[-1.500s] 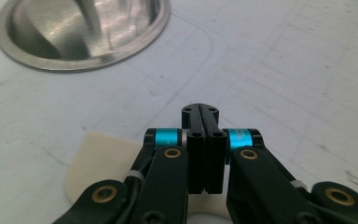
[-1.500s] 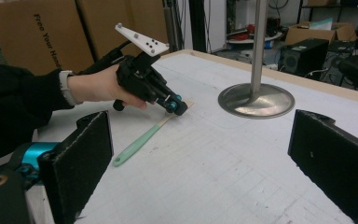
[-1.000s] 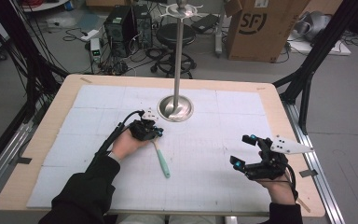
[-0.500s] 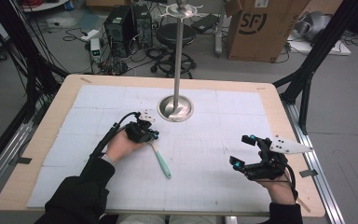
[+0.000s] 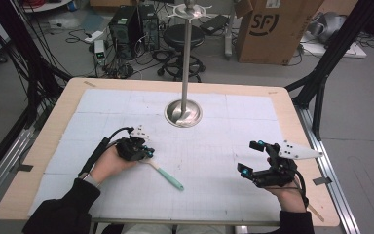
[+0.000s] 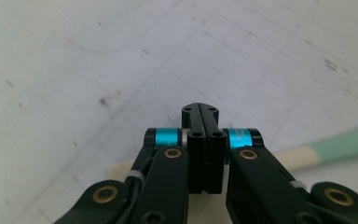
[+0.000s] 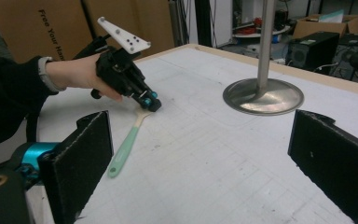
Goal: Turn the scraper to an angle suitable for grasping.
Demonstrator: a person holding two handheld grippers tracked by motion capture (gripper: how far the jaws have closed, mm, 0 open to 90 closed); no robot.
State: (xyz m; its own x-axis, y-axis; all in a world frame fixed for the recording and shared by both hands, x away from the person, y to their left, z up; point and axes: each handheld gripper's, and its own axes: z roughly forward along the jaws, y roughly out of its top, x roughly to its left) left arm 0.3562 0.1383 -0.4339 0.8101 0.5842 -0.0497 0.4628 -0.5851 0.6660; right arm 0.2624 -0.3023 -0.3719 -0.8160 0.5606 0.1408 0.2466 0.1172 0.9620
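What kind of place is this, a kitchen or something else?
Probably a lab or workshop, not a kitchen: computer towers and loose cables on the floor, a cardboard box, and a table framed by black rig struts.

Mint-handled spatula [image 5: 164, 174] flat on white mat, cream head pinched.

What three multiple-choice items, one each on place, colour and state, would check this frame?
1. Where does the spatula lie?
A. on the stand's base
B. on the mat beside the left tongs
C. under the right tongs

2. What colour is its handle?
A. red
B. black
C. mint green

3. How do the right tongs stand?
A. open and empty
B. shut on the spatula
C. shut on the pole

Key: 1 B, its pale end lies at the tips of the left tongs; 2 C, the high view shows green; 3 A, the right gripper view shows the jaws wide apart with nothing between.
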